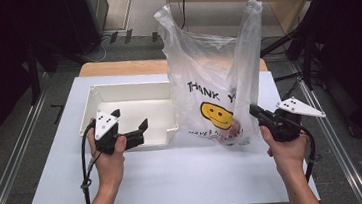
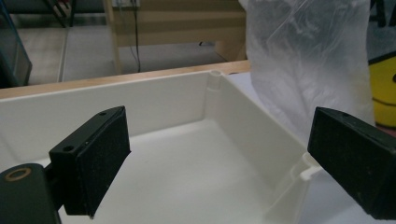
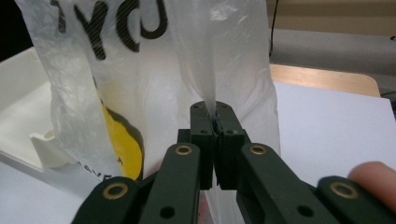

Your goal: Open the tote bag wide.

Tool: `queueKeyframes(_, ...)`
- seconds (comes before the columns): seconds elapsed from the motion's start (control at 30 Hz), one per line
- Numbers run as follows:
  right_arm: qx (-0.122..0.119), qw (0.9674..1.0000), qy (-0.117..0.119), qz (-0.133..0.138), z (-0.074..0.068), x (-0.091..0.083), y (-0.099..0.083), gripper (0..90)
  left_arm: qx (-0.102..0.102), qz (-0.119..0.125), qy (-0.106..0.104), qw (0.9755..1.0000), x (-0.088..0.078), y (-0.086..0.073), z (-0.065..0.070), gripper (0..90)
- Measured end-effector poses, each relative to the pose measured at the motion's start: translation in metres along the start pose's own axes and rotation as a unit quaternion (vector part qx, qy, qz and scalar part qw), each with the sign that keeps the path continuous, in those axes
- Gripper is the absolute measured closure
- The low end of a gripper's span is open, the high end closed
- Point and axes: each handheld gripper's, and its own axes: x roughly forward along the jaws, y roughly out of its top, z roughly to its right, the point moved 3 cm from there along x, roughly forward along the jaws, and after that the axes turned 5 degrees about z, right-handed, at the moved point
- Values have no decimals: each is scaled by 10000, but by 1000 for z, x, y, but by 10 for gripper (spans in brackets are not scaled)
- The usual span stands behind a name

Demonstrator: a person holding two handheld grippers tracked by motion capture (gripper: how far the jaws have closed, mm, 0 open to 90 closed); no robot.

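Right now your right gripper (image 3: pixel 215 122) is clamped on a fold of the thin, translucent plastic carrier bag printed with black "THANK YOU" lettering and a yellow smiley face (image 1: pixel 212 84), its jaws pressed together on the film low on the bag's right side. The bag stands upright near the right part of the white table top (image 1: pixel 176 173), just beside the right wall of the shallow white plastic tray (image 1: pixel 128 94), which sits toward the far left. Your left gripper (image 1: pixel 130 130) hovers over the tray's near edge with its jaws wide apart and nothing between them. By my reading, you are securing the bag to open it. Next, bring the left gripper across to the bag's opposite side and pinch a single layer, without tugging the bag over.
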Motion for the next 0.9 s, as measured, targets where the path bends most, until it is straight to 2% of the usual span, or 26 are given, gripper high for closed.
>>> queueKeyframes(0.1,-17,10000,32,-21,2,-2,-4,897,-20,46,-79,10000,5,6,8,64)
queueKeyframes(0.17,12,10000,37,-40,4,-4,-8,896,39,42,-242,9997,11,9,18,64)
queueKeyframes(0.2,23,10000,31,-46,5,-4,-11,895,87,44,-418,9991,17,9,27,64)
queueKeyframes(0.23,64,9999,35,-84,5,-5,-14,895,87,44,-418,9991,17,9,27,64)
queueKeyframes(0.27,35,9999,31,-124,6,-5,-17,894,198,5,-512,9985,22,6,36,64)
queueKeyframes(0.3,10,9999,39,-151,6,-5,-20,892,225,-28,-578,9981,25,5,41,64)
queueKeyframes(0.33,-22,9997,67,-212,7,-4,-23,889,205,-52,-683,9974,29,3,47,64)
queueKeyframes(0.37,-22,9997,67,-212,7,-4,-23,889,205,-52,-683,9974,29,3,47,64)
queueKeyframes(0.4,-28,9993,115,-341,7,-3,-31,883,214,-120,-794,9965,35,2,55,64)
queueKeyframes(0.43,-28,9993,115,-341,7,-3,-31,883,214,-120,-794,9965,35,2,55,64)
queueKeyframes(0.5,-25,9990,138,-430,7,-3,-37,883,239,-120,-871,9958,42,5,65,68)
queueKeyframes(0.57,-30,9989,157,-429,6,-4,-38,883,265,-63,-902,9956,44,8,69,105)
queueKeyframes(0.73,-196,9986,210,-443,4,-4,-40,883,303,-69,-1198,9923,48,6,80,165)
queueKeyframes(0.8,-245,9983,253,-465,4,-4,-40,883,230,-69,-1325,9909,50,3,84,241)
queueKeyframes(0.83,-277,9980,285,-494,3,-5,-40,883,214,-64,-1355,9905,51,2,85,334)
queueKeyframes(0.9,-327,9977,308,-502,3,-6,-40,882,166,-121,-1541,9878,53,-1,87,504)
